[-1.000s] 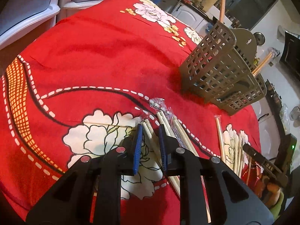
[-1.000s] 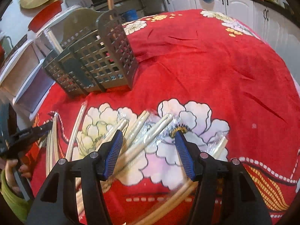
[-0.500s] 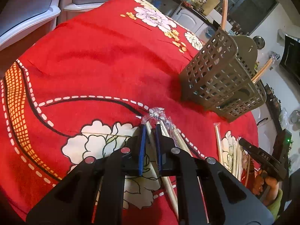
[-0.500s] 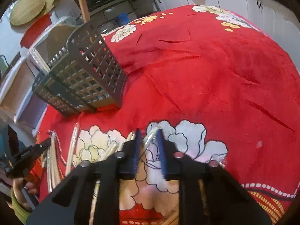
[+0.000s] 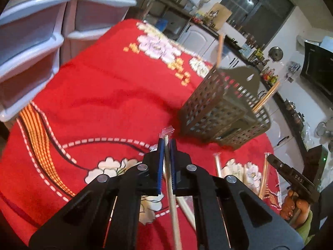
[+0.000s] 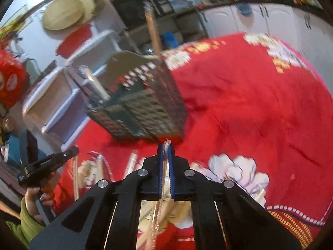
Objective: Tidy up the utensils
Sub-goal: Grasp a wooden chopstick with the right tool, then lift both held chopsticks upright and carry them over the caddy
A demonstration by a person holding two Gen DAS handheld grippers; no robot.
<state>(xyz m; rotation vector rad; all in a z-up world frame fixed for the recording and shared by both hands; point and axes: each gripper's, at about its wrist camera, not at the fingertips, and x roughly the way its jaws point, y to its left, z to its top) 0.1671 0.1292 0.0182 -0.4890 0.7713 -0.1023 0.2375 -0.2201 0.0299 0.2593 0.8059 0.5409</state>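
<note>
Each black plastic left claw [image 5: 167, 143] and right claw [image 6: 165, 148] has blue ribbed pads [image 5: 160, 162], round silver screws [image 5: 142, 167] and angular cut-out arms. A lime-green sleeve [image 6: 25, 225] covers the wrist.

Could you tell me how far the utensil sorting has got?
Done: a few wooden chopsticks already stand in the grey perforated plastic caddy. In hand: the left gripper and right gripper are each shut on a plastic-wrapped chopstick pair. Left: more wrapped pairs lie on the red floral cloth.
</note>
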